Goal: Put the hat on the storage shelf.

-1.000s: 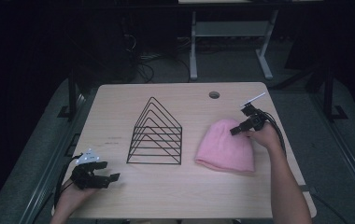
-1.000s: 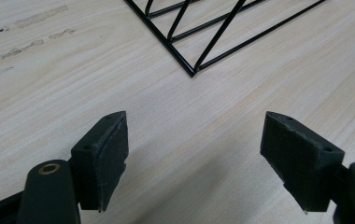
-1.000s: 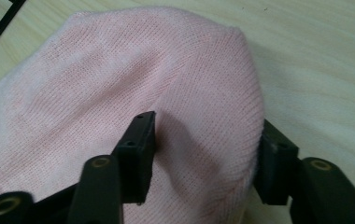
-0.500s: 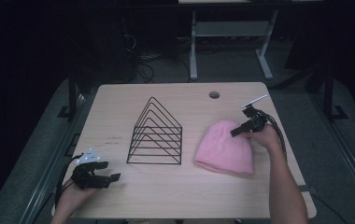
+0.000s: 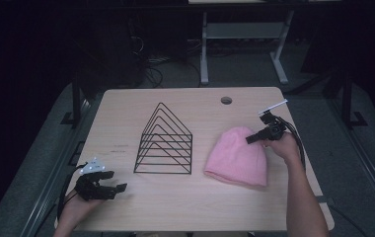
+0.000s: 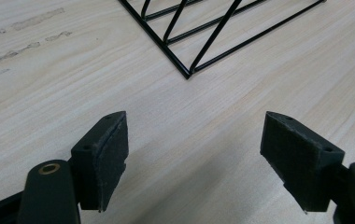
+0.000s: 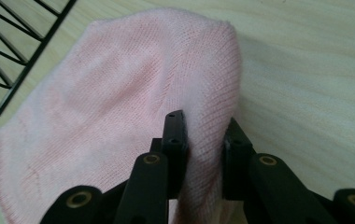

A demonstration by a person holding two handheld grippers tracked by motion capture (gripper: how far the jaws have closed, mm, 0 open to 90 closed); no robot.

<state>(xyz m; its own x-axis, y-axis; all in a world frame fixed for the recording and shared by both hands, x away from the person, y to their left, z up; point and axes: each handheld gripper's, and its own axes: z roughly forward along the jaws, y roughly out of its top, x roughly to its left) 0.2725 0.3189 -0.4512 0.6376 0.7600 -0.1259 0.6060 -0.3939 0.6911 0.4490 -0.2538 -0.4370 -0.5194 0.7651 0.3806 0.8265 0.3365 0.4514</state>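
Looking down from the high view, a pink knit hat point(image 5: 237, 157) is lying on the wooden table point(image 5: 175, 207), at three o'clock from a black wire rack point(image 5: 166, 140). The right gripper point(image 5: 250, 139) has just been closing and is pinching the hat's crown. At seven o'clock, the left gripper point(image 5: 119, 188) is resting. In the left gripper view, its jaws are gaping wide over bare wood. In the right gripper view, a fold of pink knit is squeezed between the pads.

Where the right gripper point(image 7: 203, 140) pinches the pink hat point(image 7: 115, 116), the fold of knit between its pads is covered by the jaws, and the hat's lower brim runs off the bottom edge of the right gripper view. The wire rack point(image 6: 222, 32) beside the hat is cut by the top edge of the left gripper view, leaving one corner. The person's forearms leave the high view's bottom edge.
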